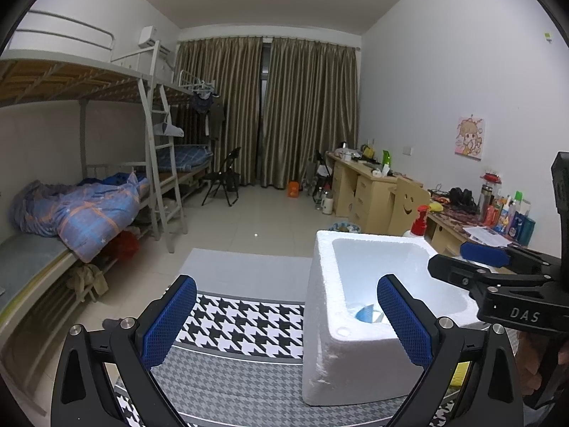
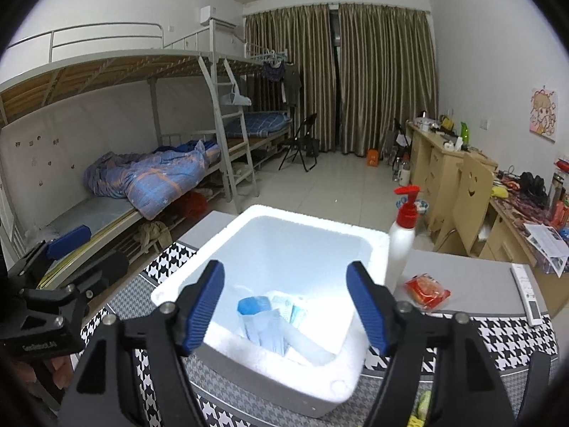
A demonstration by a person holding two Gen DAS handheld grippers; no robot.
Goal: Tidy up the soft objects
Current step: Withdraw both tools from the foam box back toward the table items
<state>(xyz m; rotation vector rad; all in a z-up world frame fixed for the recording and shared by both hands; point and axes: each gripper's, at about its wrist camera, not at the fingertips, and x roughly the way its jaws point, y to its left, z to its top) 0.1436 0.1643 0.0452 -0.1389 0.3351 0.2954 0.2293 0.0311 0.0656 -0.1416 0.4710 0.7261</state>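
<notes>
- Left gripper (image 1: 286, 323) was held with fingers spread wide, nothing between them, above the houndstooth cloth (image 1: 242, 323) on the desk (image 1: 245, 267), just left of the white foam box (image 1: 355, 348).
- Right gripper (image 2: 286, 311) hovered over the foam box (image 2: 270, 384), fingers likewise released and empty.
- Soft items lay in the box bottom: a blue packet (image 2: 254, 306), pale blue folded pieces (image 2: 270, 331), and a light wrapped pack (image 2: 295, 311). Glare on the inner walls washed out their edges; exact count could not be made out.
- From the left wrist view only a blue sliver (image 1: 366, 313) of the contents showed past the box wall.
- A red-wrapped packet (image 2: 426, 291) lay on the desk right of the box, near a white pump bottle (image 2: 402, 238) with a red top.
- A yellow-green thing (image 2: 423, 405) at the lower edge was mostly hidden by the right gripper; unidentifiable.
- A remote (image 2: 526, 295) lay at the far right, well apart.
</notes>
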